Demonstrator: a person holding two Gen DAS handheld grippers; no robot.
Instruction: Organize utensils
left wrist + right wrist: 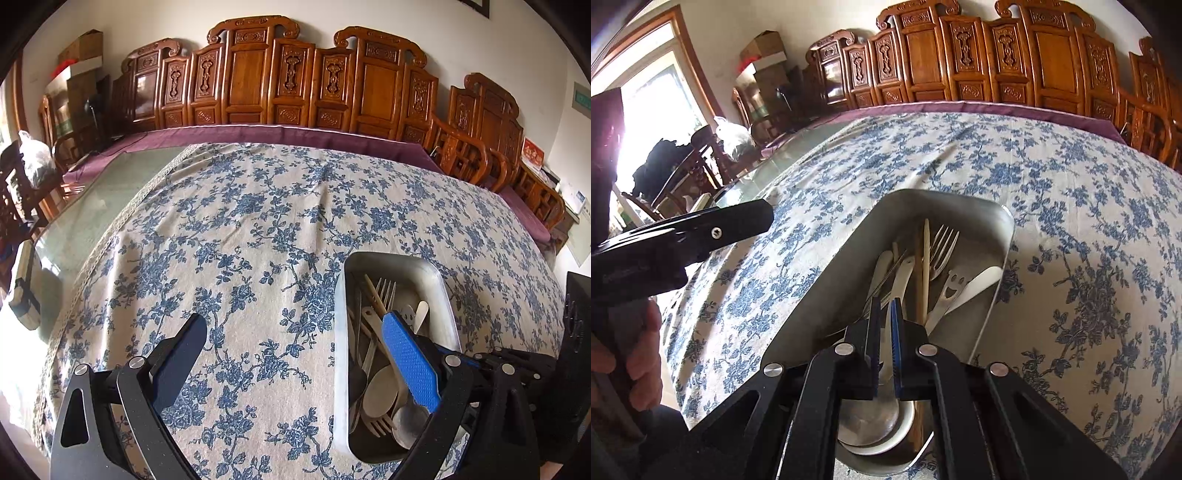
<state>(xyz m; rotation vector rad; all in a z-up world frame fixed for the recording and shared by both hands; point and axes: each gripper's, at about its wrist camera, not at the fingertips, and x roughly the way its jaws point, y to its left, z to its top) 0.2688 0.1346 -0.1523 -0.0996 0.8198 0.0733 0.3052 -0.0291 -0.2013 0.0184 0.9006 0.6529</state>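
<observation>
- A table under a blue-flowered tablecloth [258, 221] fills the view, carved wooden chairs [258, 74] along its far side.
- At five o'clock in the left view a steel tray [436, 273] holds mixed forks, spoons and chopsticks.
- The utensils look light, stiff and slick; handles give the surest hold.
- The right gripper [885, 332] tilts down over the tray, clenched on a white spoon handle [888, 325].
- The left gripper [295, 350] hangs released, spread wide, beside the tray.

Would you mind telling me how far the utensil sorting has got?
Nothing looks sorted yet: forks, spoons and chopsticks lie mixed in the metal tray. The right gripper is shut on a spoon handle there. The left gripper is open, empty.
</observation>
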